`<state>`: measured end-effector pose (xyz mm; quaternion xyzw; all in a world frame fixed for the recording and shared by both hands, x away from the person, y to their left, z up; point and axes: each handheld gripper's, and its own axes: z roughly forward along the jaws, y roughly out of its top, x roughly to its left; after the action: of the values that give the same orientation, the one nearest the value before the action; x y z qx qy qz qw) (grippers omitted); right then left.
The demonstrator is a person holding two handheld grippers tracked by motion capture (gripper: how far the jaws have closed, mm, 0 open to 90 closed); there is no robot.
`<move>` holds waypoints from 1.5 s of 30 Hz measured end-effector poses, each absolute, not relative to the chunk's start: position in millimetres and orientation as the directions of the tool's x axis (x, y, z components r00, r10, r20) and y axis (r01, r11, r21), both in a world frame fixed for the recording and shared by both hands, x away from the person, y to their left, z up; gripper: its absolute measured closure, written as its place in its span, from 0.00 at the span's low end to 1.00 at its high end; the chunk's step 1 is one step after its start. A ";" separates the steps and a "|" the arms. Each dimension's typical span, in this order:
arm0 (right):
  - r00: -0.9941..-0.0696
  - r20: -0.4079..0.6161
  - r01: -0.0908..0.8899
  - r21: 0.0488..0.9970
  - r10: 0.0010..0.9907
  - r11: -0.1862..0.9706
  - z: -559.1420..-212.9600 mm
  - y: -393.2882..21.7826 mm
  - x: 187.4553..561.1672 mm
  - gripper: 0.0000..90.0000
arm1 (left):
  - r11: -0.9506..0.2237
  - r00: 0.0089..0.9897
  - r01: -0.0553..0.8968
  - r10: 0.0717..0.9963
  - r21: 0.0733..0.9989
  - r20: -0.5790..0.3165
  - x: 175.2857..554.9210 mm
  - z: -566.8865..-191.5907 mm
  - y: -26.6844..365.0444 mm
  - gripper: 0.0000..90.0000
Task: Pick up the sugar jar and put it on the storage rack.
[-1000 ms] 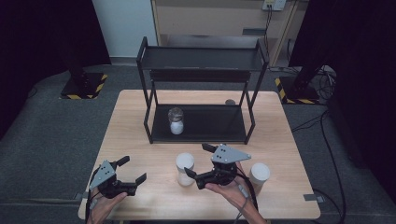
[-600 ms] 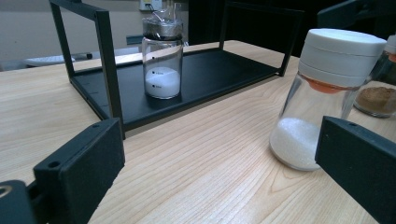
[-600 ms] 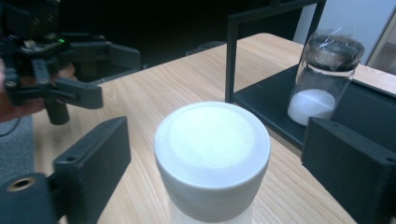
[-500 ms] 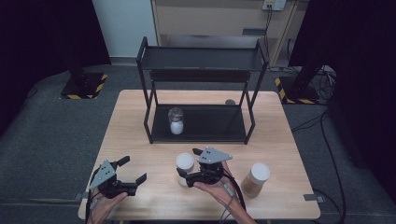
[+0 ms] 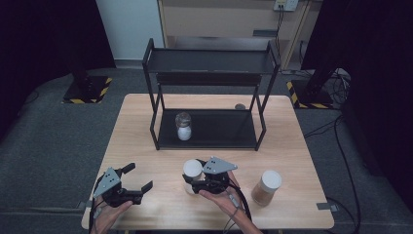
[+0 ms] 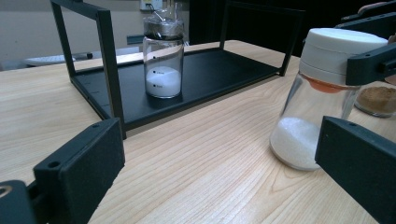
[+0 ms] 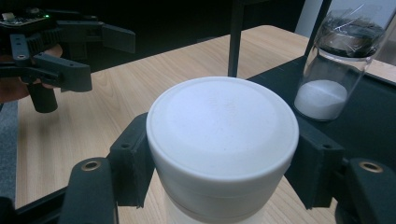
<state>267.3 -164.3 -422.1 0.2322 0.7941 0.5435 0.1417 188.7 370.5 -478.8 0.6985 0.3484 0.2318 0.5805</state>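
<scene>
Two jars wait on the tabletop (image 5: 146, 126) in front of us and a third already stands on the lower shelf of the black rack (image 5: 210, 92), so we judge the work to be loading jars into that rack. Going down in size after the rack: the brown-powder jar (image 5: 265, 187) stands alone near the tabletop's right edge, well apart from our hands. The white-lidded jar (image 5: 192, 171) sits near the front edge, just ahead of the rack's open side, and our right gripper (image 7: 224, 186) has just closed its jaws on it, the pads pressing the lid from both sides. Our left gripper (image 5: 134, 178) hovers off to the left with its jaws spread, holding nothing. The small jar on the shelf (image 5: 183, 126) holds white grains. We are at the grasp; next comes a straight lift, keeping the jar upright, then a carry forward under the top shelf to set it beside that small jar.
</scene>
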 end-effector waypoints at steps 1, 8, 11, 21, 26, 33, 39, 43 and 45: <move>-0.851 0.024 0.214 0.928 0.525 0.305 -421.4 -164.0 266.6 0.38 | -0.083 0.650 0.218 0.756 0.973 -0.081 188.7 -478.8 370.6 0.00; -0.840 0.031 0.228 0.926 0.541 0.301 -416.1 -166.5 267.8 0.38 | -0.079 0.649 0.218 0.756 0.973 -0.084 188.9 -479.3 371.4 0.00; -0.838 0.023 0.221 0.927 0.545 0.302 -409.6 -168.3 268.5 0.38 | -0.080 0.648 0.219 0.757 0.973 -0.084 189.1 -479.3 371.5 0.00; -0.822 0.023 0.228 0.929 0.569 0.292 -389.2 -169.1 276.6 0.38 | -0.081 0.649 0.219 0.756 0.972 -0.084 189.2 -479.3 371.9 0.00; -0.805 0.027 0.239 0.929 0.592 0.284 -382.2 -167.3 281.8 0.38 | -0.081 0.650 0.219 0.755 0.972 -0.084 189.5 -479.3 372.0 0.00; -0.774 0.020 0.242 0.933 0.633 0.268 -372.6 -162.0 291.4 0.38 | -0.080 0.651 0.219 0.755 0.972 -0.085 189.5 -479.4 372.5 0.00; -0.738 0.014 0.247 0.936 0.675 0.251 -366.0 -155.8 302.1 0.38 | -0.080 0.652 0.219 0.754 0.973 -0.085 189.7 -479.5 372.7 0.00; -0.711 0.006 0.252 0.936 0.703 0.247 -363.3 -150.7 309.9 0.38 | -0.078 0.653 0.219 0.753 0.973 -0.087 190.0 -479.7 373.2 0.00; -0.696 0.006 0.259 0.935 0.718 0.243 -362.0 -147.7 313.2 0.38 | -0.079 0.653 0.218 0.752 0.973 -0.085 190.0 -479.6 372.8 0.00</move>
<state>313.2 -147.7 -362.0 0.3222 0.7573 0.5241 0.2190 190.0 372.8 -479.6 0.6980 0.3475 0.2291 0.5827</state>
